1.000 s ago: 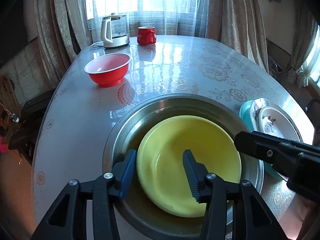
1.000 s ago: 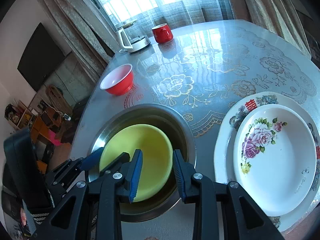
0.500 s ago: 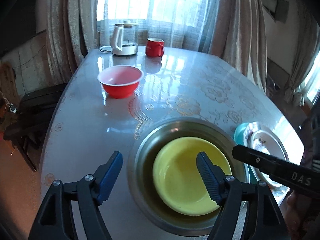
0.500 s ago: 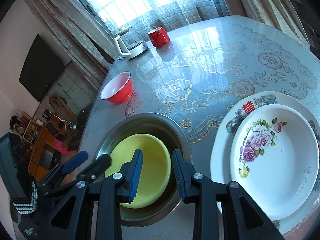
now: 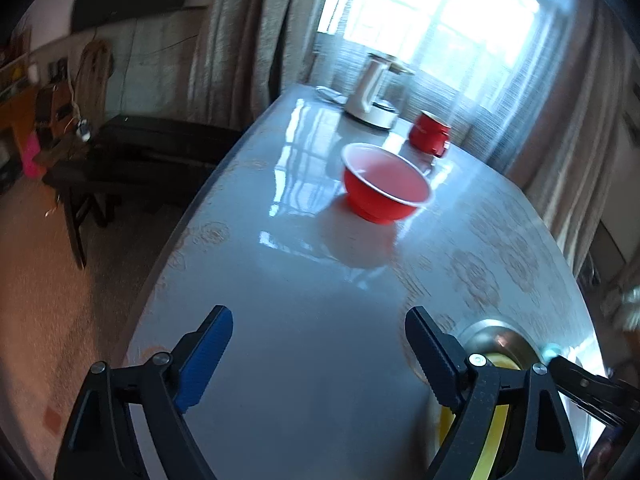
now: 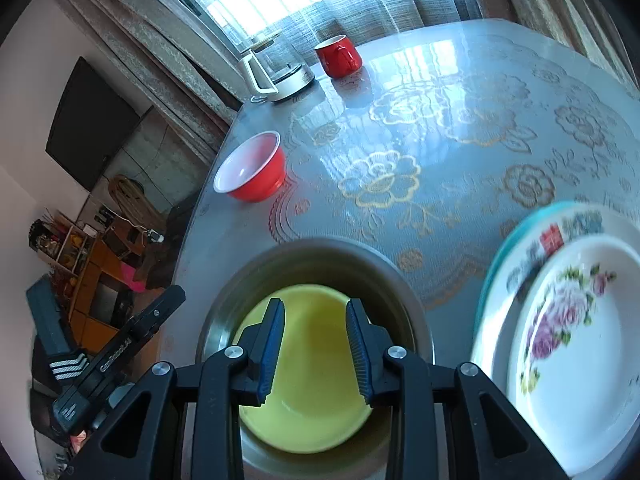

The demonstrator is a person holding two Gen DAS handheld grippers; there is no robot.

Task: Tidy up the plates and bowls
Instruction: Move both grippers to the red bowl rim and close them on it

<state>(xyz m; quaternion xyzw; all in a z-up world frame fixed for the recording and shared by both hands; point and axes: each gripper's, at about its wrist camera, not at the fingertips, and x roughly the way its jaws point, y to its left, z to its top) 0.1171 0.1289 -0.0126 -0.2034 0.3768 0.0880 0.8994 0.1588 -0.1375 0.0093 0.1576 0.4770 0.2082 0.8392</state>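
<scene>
A red bowl (image 5: pixel 385 184) with a white inside stands alone on the table, also in the right wrist view (image 6: pixel 251 169). My left gripper (image 5: pixel 318 350) is wide open and empty, above bare table short of the red bowl. A yellow bowl (image 6: pixel 316 392) sits inside a steel basin (image 6: pixel 320 258); both show at the left wrist view's lower right, the basin (image 5: pixel 500 336) behind my right finger. My right gripper (image 6: pixel 316 346) hangs over the yellow bowl, jaws partly open and empty. A white floral plate (image 6: pixel 576 352) lies stacked on a larger patterned plate (image 6: pixel 556 236) at right.
A glass kettle (image 6: pixel 276 72) and a red mug (image 6: pixel 338 56) stand at the table's far end by the curtained window. The table's left edge (image 5: pixel 188 216) drops to the floor, with a dark bench (image 5: pixel 132 152) beside it.
My left gripper has opened wide, drawn off the yellow bowl and swung left toward the red bowl. My right gripper has shifted over the yellow bowl.
</scene>
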